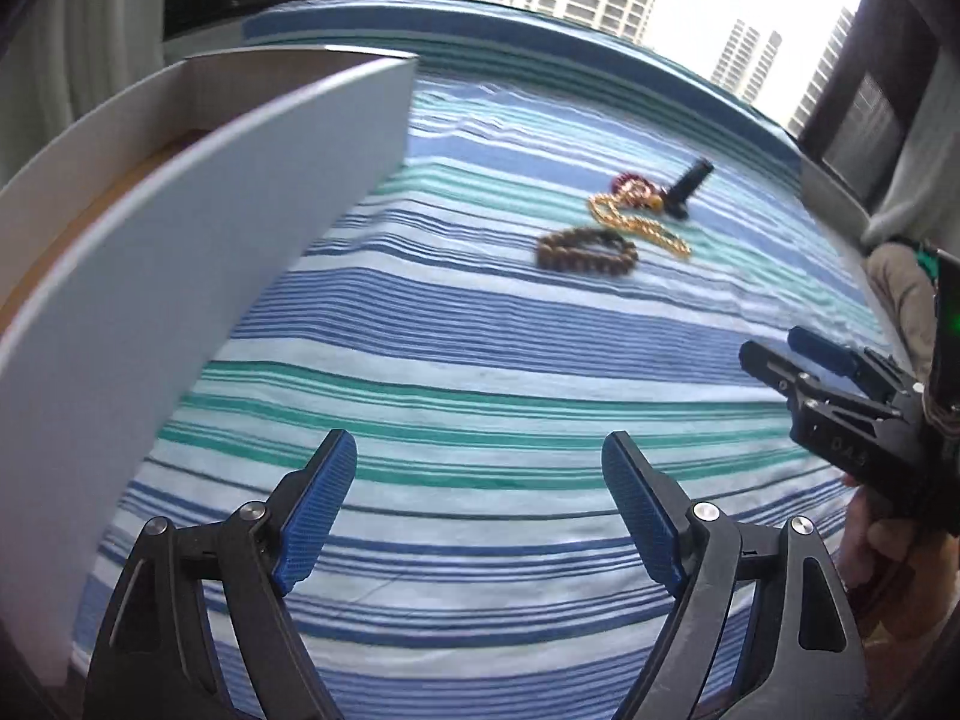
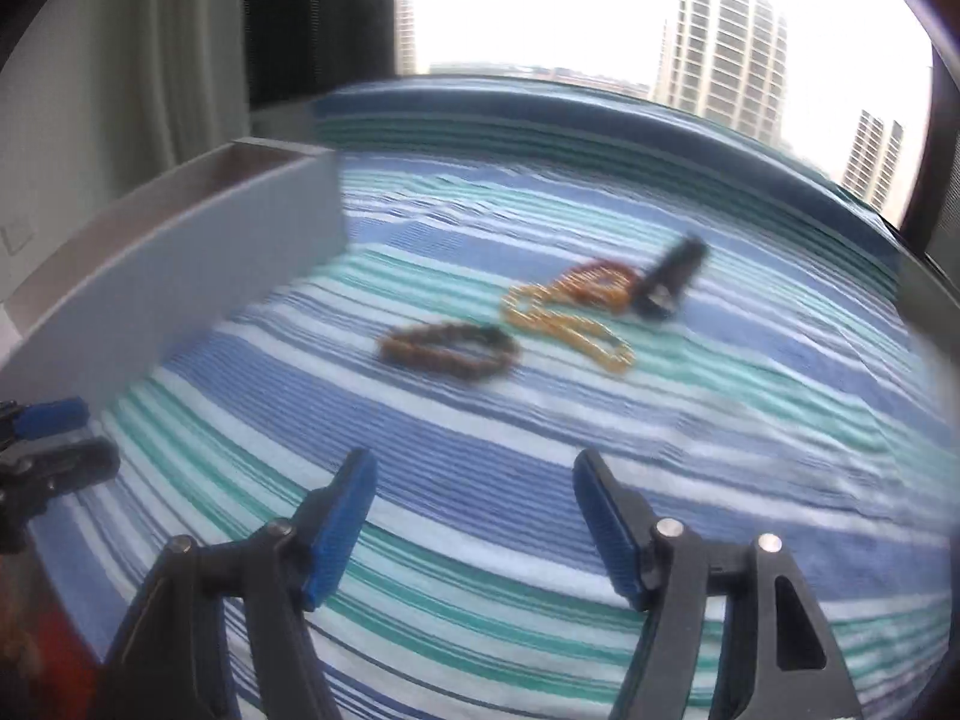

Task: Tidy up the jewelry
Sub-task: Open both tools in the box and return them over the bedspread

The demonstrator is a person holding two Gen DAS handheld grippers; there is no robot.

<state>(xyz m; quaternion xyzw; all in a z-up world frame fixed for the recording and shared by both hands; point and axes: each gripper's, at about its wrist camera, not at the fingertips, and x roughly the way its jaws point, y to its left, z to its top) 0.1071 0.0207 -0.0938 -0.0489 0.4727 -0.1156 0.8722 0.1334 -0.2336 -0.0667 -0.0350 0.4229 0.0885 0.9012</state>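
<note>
White box [image 1: 198, 228] w/ wood floor, contents unseen.

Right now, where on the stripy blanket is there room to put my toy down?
Bare blanket lies between the gray box, both open grippers and the brown bead bracelet. It is crowded farther back, where the gold chain, red beads and black object cluster.

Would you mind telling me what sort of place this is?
Probably a high-rise bedroom: a striped bedspread covers a bed, a window shows apartment towers, and curtains hang at the left.
</note>
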